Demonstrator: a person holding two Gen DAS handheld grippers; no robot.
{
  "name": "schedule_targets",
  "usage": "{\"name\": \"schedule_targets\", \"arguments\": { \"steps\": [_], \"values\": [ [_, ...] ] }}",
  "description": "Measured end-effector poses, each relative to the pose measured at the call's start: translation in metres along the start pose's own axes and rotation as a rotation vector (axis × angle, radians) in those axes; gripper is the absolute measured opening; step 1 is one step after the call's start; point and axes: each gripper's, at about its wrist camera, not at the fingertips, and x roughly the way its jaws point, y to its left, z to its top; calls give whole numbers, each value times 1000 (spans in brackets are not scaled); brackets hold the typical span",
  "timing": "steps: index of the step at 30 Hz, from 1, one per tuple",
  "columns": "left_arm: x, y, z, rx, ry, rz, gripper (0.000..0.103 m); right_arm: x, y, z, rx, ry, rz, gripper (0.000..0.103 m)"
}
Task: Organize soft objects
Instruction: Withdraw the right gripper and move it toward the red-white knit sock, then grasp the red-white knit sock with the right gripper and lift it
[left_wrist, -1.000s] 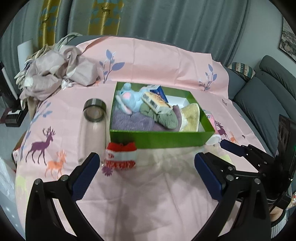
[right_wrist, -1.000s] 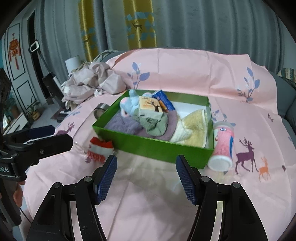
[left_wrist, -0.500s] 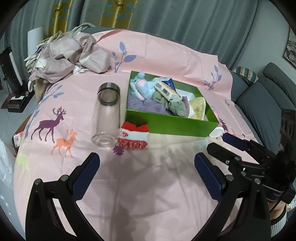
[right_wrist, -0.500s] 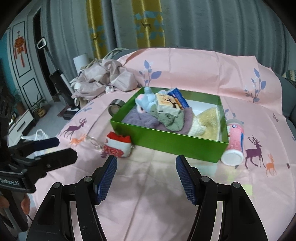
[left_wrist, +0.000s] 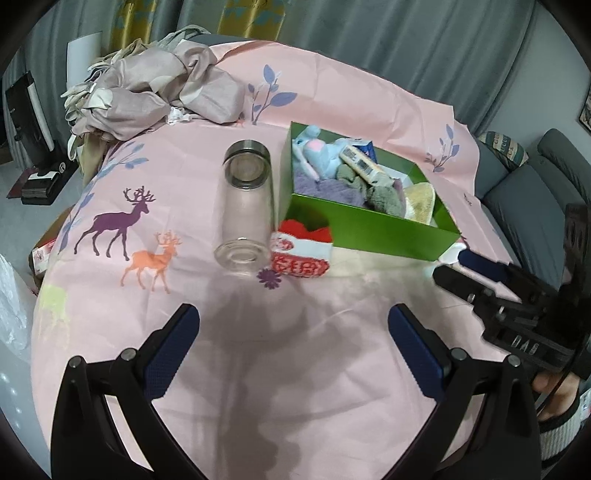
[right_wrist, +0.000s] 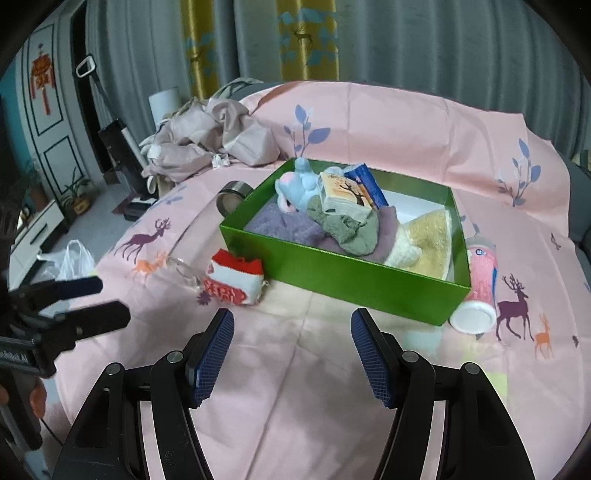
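A green box (left_wrist: 369, 230) (right_wrist: 343, 273) stands on the pink deer-print cloth and holds a blue plush toy (left_wrist: 317, 149) (right_wrist: 299, 184), purple, grey-green and yellow towels, and a small carton. A red and white sock (left_wrist: 301, 251) (right_wrist: 234, 278) lies on the cloth against the box's near left corner, beside a clear glass jar (left_wrist: 245, 206) on its side. My left gripper (left_wrist: 293, 341) is open and empty, a short way in front of the sock. My right gripper (right_wrist: 291, 347) is open and empty before the box's front wall.
A pink cylindrical container (right_wrist: 478, 286) lies to the right of the box. Crumpled beige cloth (left_wrist: 147, 88) (right_wrist: 210, 140) is piled at the table's far left. A grey sofa (left_wrist: 535, 177) stands to the right, and a white plastic bag (right_wrist: 70, 258) lies on the floor at left.
The left gripper has drawn back and shifted left, so the box, jar and sock now sit farther off and to the right. The right gripper has backed away slightly. Both remain open.
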Motion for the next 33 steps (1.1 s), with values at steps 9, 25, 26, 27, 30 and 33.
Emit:
{"name": "schedule_targets", "arguments": {
  "steps": [9, 25, 26, 27, 30, 33],
  "values": [
    [15, 0, 6, -20, 7, -49, 102, 6, 1, 6, 15, -15, 17, 67],
    [43, -4, 11, -71, 27, -75, 102, 8, -40, -17, 66, -6, 6, 67],
    [45, -3, 12, -75, 27, -78, 102, 9, -41, -17, 62, -3, 14, 67],
    [49, -1, 12, -84, 30, -86, 102, 10, -42, -18, 58, 0, 22, 67],
    [59, 5, 16, -117, 44, -108, 102, 18, -39, -18, 34, 13, 43, 67],
    [66, 9, 18, -136, 49, -131, 102, 33, -32, -17, 11, 39, 90, 67]
  ]
}}
